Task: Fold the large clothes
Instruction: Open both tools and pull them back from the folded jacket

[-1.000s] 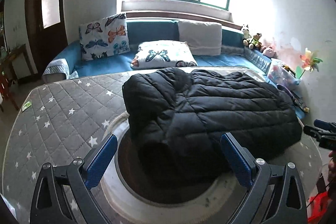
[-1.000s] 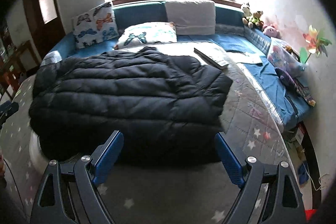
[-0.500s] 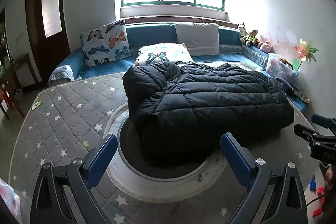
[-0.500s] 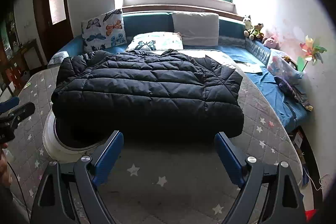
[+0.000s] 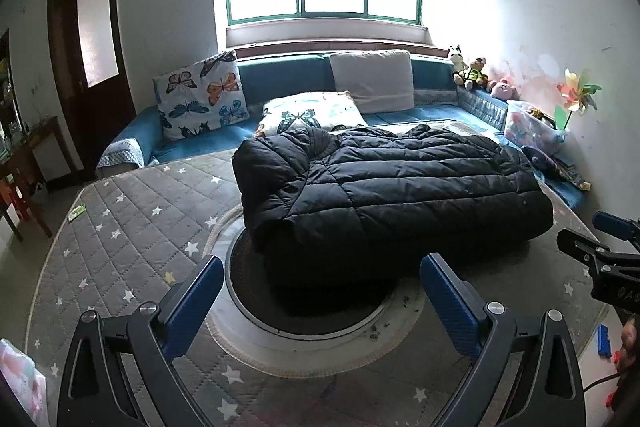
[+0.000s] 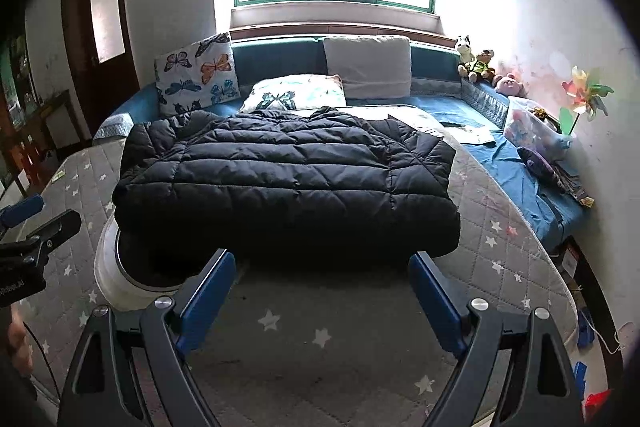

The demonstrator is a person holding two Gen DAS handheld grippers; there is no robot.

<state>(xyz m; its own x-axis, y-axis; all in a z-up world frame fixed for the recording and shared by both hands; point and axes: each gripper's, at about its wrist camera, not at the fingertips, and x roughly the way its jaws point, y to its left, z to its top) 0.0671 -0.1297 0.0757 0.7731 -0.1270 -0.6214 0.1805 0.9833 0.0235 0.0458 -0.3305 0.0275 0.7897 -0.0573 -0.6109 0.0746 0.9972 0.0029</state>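
A black quilted puffer jacket lies folded into a thick rectangle on the grey star-patterned mattress, partly over a round white-rimmed disc. It also shows in the right wrist view. My left gripper is open and empty, held back from the jacket's near left edge. My right gripper is open and empty, just short of the jacket's near edge. Each gripper shows at the edge of the other's view.
A blue sofa with butterfly cushions and a grey cushion runs behind the mattress. Plush toys, a plastic box and a paper pinwheel stand along the right wall. A dark door is at the left.
Both grippers have drawn back and up from the jacket, open throughout. The jacket now looks smaller and farther off and lies still.
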